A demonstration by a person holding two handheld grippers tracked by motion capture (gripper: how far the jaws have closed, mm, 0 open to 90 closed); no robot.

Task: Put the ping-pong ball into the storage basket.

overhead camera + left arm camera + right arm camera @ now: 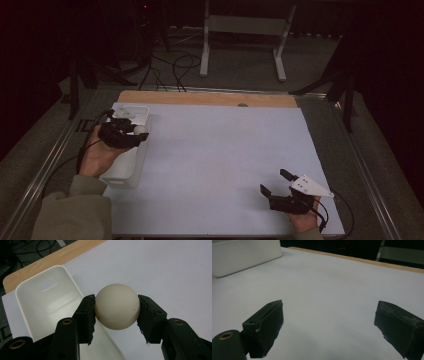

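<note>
A cream-white ball (117, 306) is pinched between the two black pads of my left gripper (117, 315). It hangs over the right rim of a white plastic bin (47, 305). From above, the left gripper (134, 134) and the ball (140, 129) sit over the bin (125, 167) at the table's left side. My right gripper (276, 182) rests near the front right of the table, jaws wide apart. Between its pads (265, 325) lies only bare tabletop.
The white table surface (220, 160) stretches between the two hands. A wooden strip (210, 98) borders its far edge. Beyond it stand a metal frame's legs (204, 45) and loose cables (170, 67) on the floor. The bin's side (244, 255) appears far off in the right gripper view.
</note>
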